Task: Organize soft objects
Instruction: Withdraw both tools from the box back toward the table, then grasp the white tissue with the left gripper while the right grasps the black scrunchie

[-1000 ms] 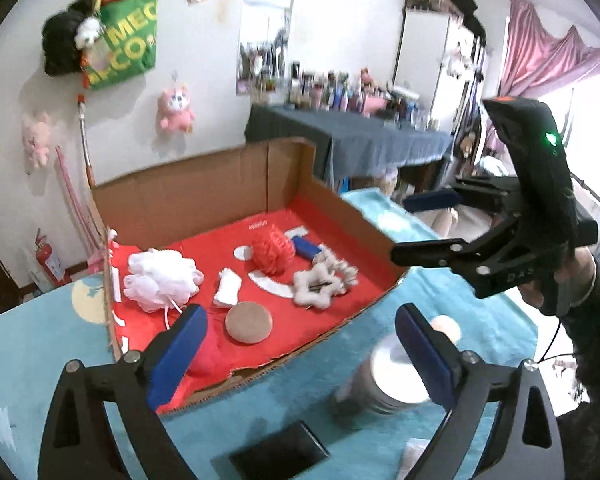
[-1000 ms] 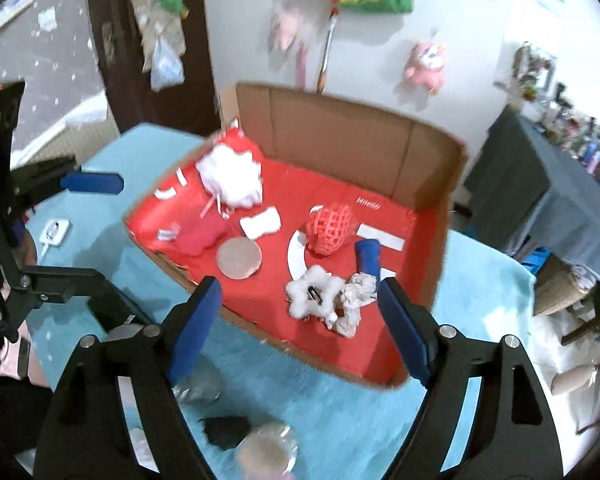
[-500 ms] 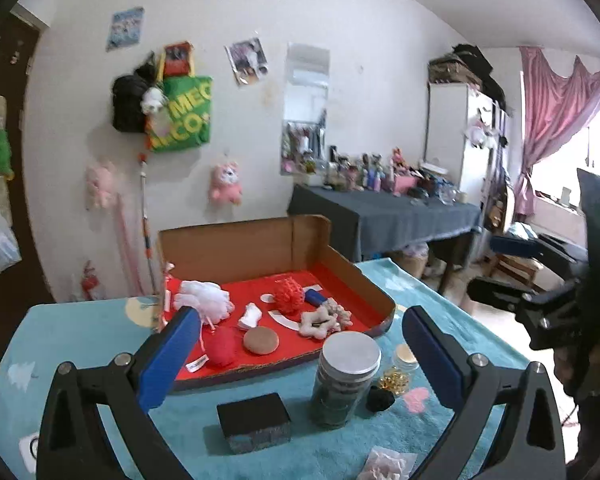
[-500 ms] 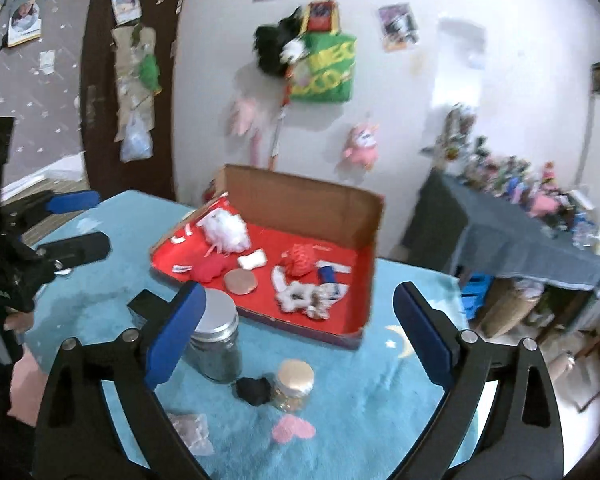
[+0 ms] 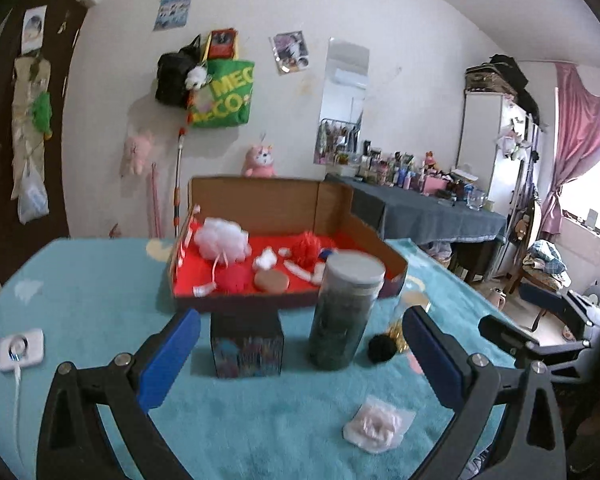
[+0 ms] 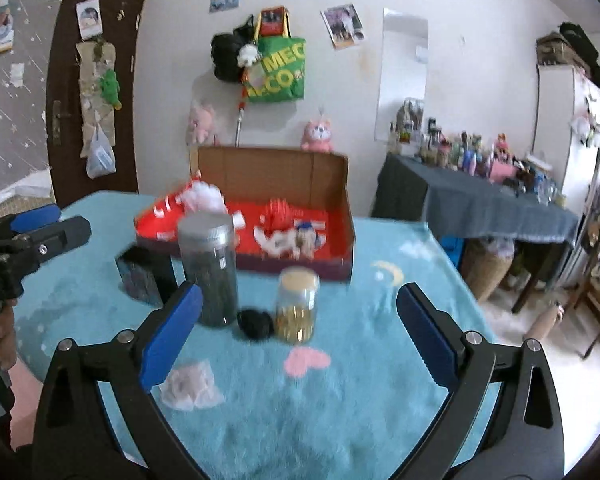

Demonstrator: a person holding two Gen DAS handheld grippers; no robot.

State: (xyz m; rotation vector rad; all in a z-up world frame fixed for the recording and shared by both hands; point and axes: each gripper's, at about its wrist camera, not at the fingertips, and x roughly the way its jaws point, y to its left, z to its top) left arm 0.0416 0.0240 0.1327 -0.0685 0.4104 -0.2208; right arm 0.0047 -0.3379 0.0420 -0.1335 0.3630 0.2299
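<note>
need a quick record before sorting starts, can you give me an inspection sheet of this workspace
surface: teal blanket covers the table.
job's things: white pouf, red pouf and other soft bits lie in the red-lined box; black pompom outside it.
clutter: tall jar, small jar, dark box, plastic packet.
grippers: left gripper and right gripper open, empty.
cables: white cord from a small white device.
surroundings: wall bags, crowded side table.

Teal blanket [image 6: 340, 400] with pink heart [image 6: 306, 362], yellow moon, white clouds, lower frame. Brown cardboard box [image 5: 260, 204], red lining, centre. Inside: white pouf [image 5: 220, 238], red mesh ball [image 5: 306, 246], tan round pad [image 5: 271, 281]. Dark jar, grey lid [image 6: 208, 268]. Amber jar, tan lid [image 6: 297, 304]. Black pompom [image 6: 254, 323]. Green bag, white lettering [image 5: 224, 94], upper centre. Pink curtain [image 5: 580, 140], right edge. Blue pads on black grippers.
</note>
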